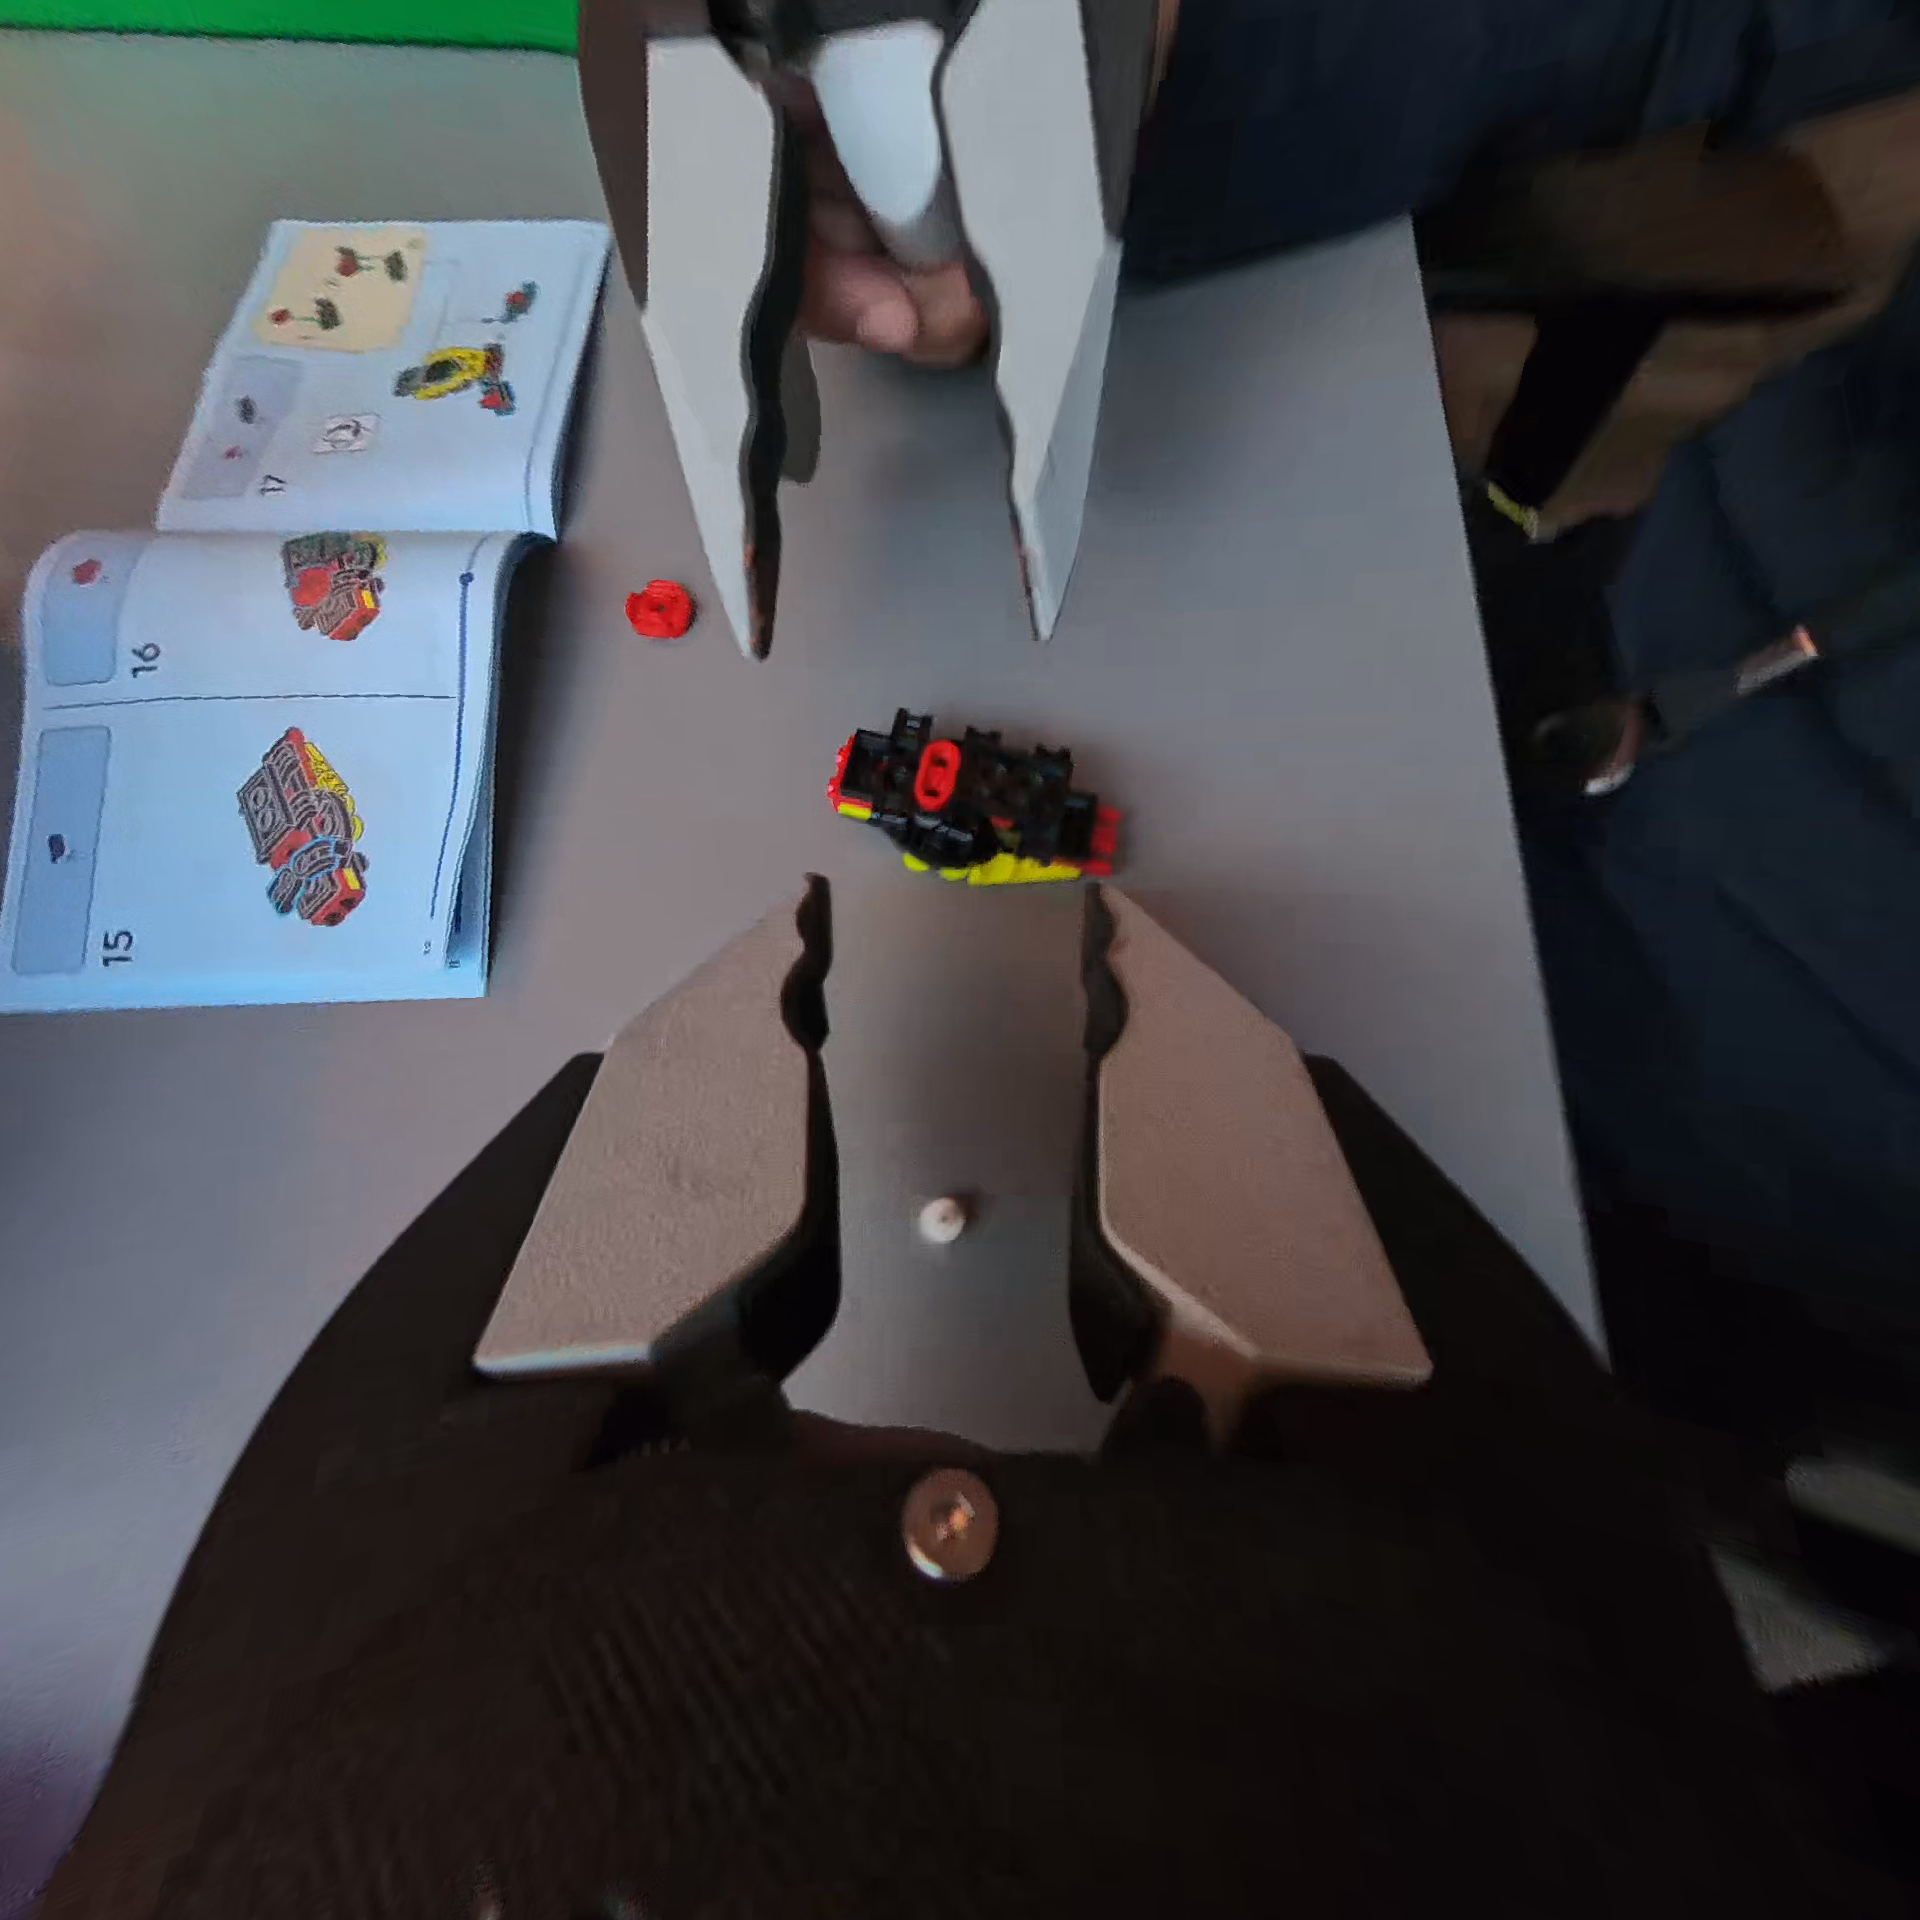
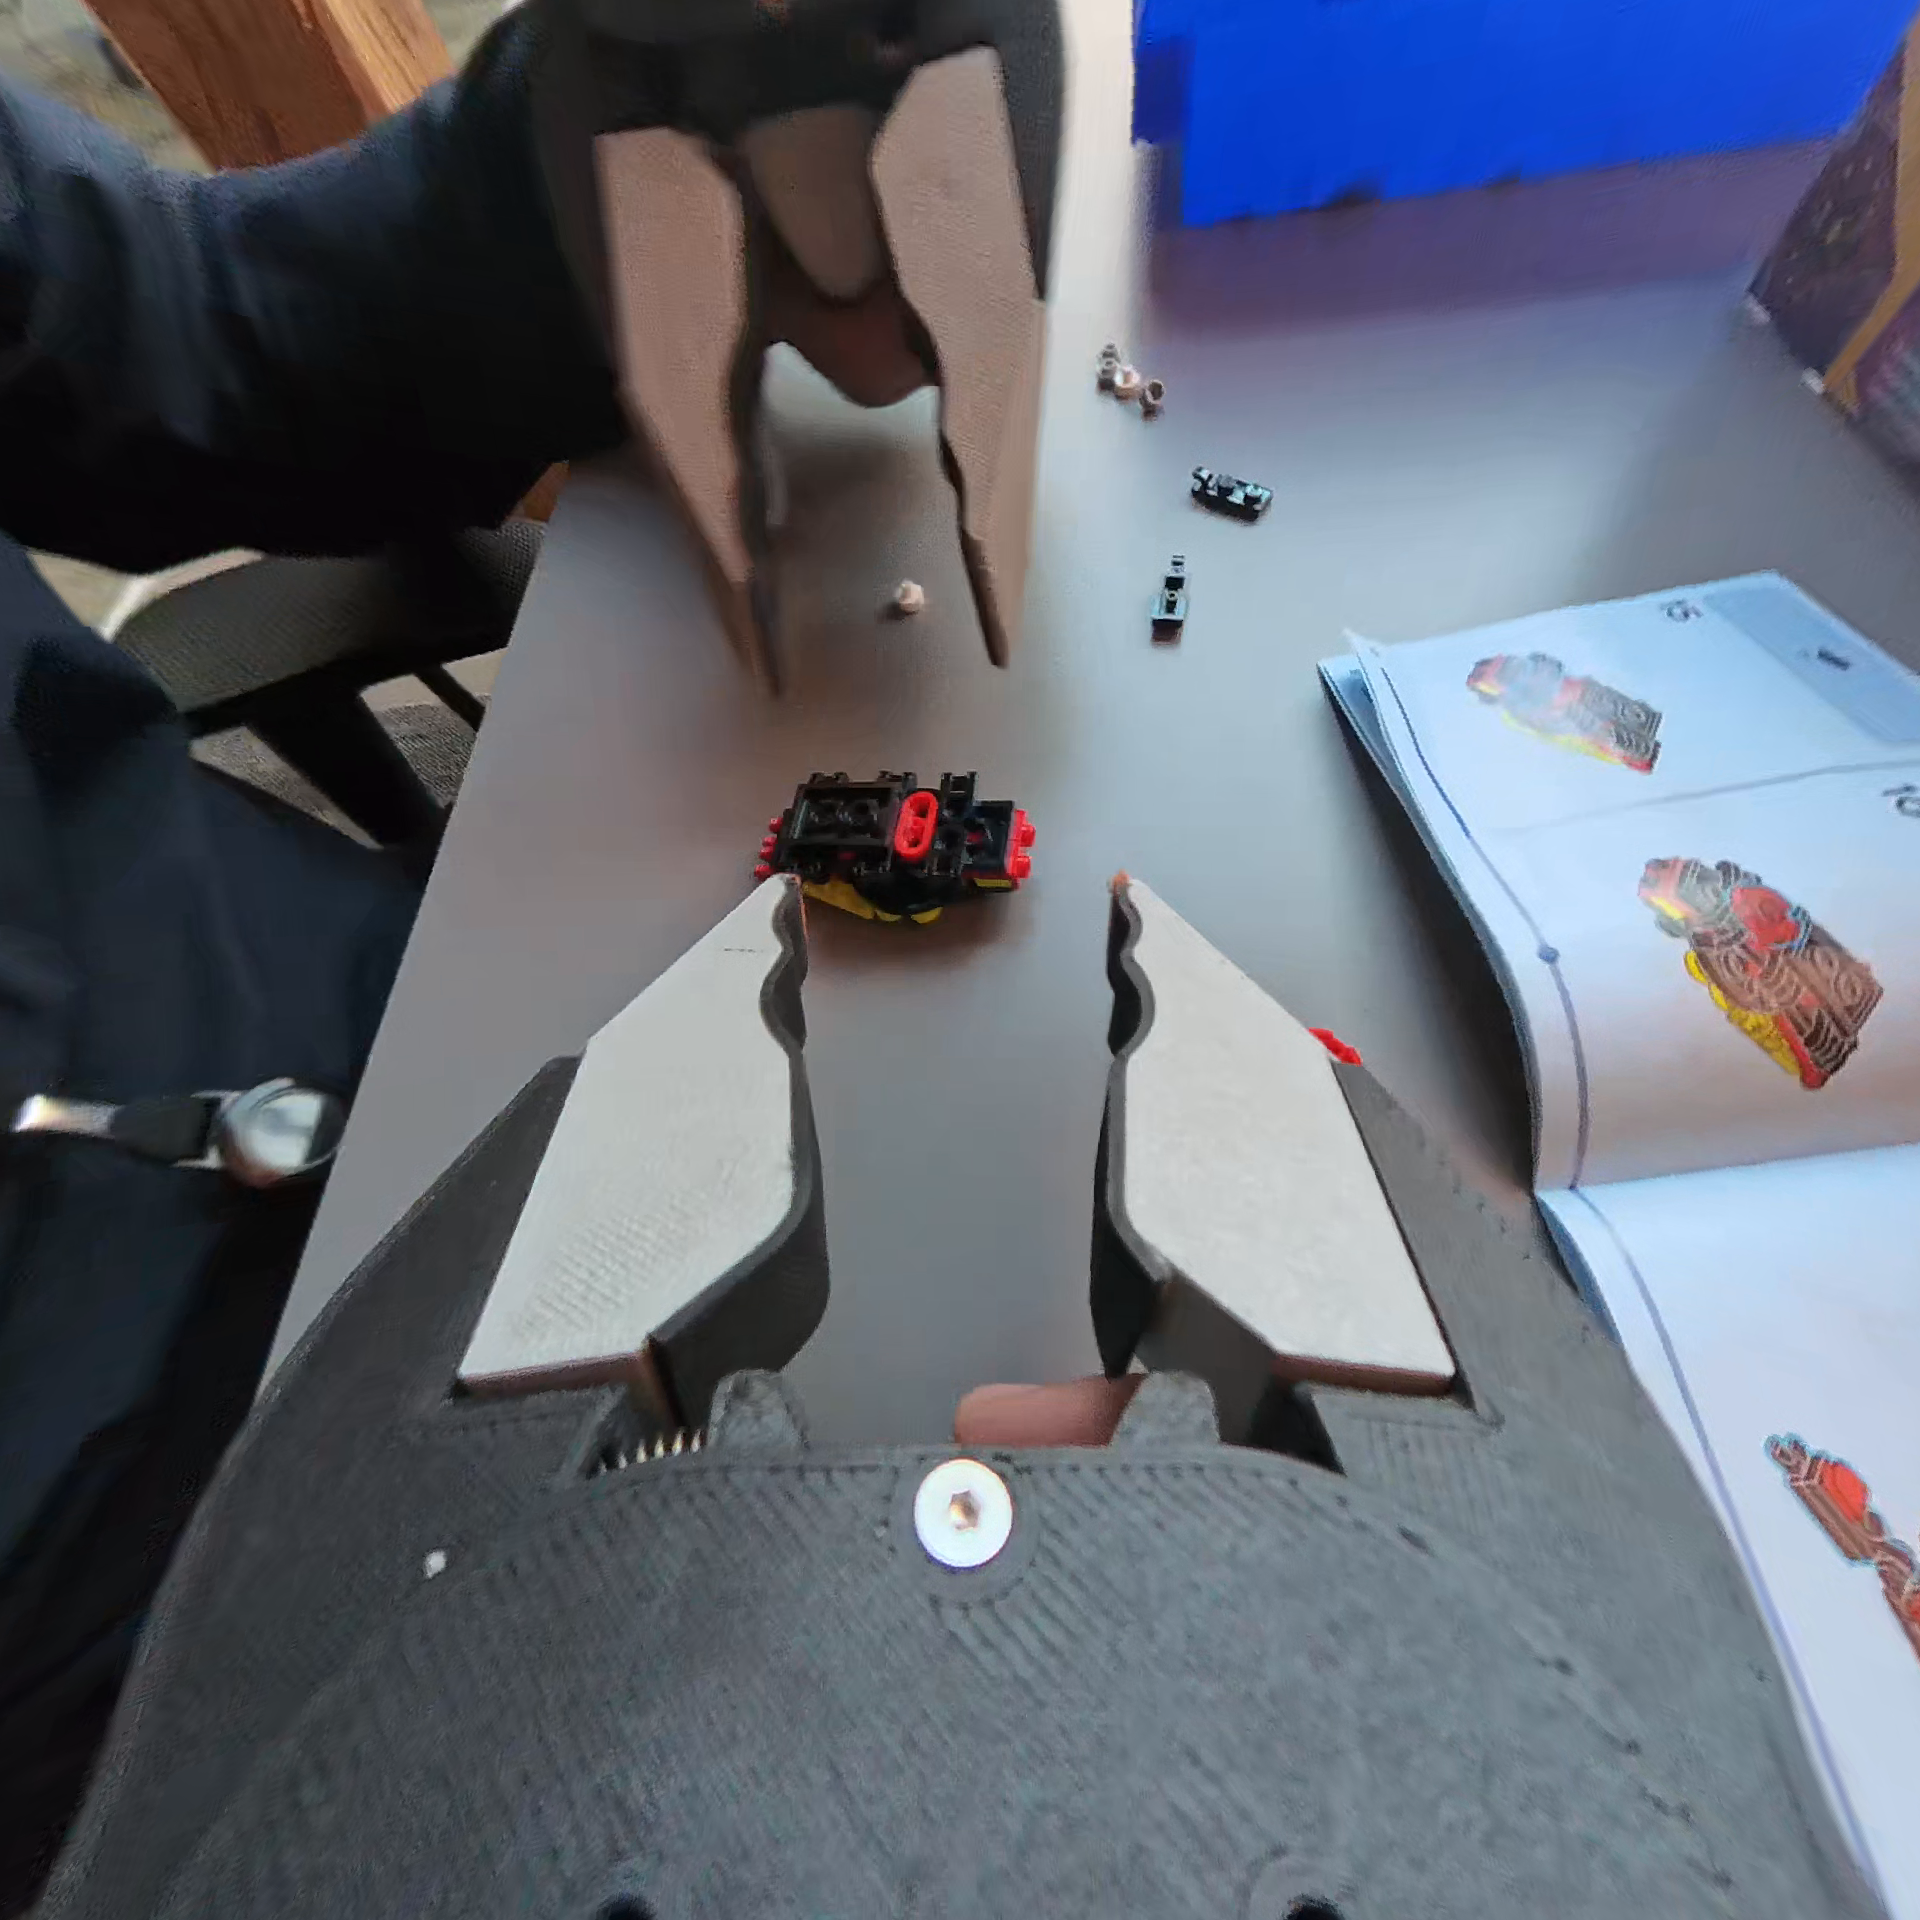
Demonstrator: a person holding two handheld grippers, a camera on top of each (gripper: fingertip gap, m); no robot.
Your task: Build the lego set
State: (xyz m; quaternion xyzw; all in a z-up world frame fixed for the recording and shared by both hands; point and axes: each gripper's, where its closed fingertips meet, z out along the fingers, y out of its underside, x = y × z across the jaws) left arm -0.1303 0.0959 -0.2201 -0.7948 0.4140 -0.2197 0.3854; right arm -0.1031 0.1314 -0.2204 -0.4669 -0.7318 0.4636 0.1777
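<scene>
A small black, red and yellow lego model [image 1: 971,800] lies on the grey table [image 1: 1247,623] between the two grippers; it also shows in the right wrist view [image 2: 899,847]. My left gripper [image 1: 951,888] is open and empty, its tips just short of the model. My right gripper [image 2: 956,883] is open and empty on the model's other side, and shows opposite in the left wrist view [image 1: 899,644]. The left gripper shows far off in the right wrist view [image 2: 883,670]. A small beige piece [image 1: 940,1218] lies between the left fingers. A red round piece [image 1: 660,608] lies beside the right gripper.
An open instruction booklet [image 1: 281,727] lies left of the model, also in the right wrist view [image 2: 1683,883]. Two black pieces [image 2: 1231,494] [image 2: 1169,601] and small beige pieces [image 2: 1127,379] lie farther off. A blue box [image 2: 1507,94] stands behind. A person's dark clothing is along the table edge [image 1: 1475,727]. The grippers' ends are close to 6 cm from one another. My right tips are roughly 5 cm from the red round piece [image 1: 660,608].
</scene>
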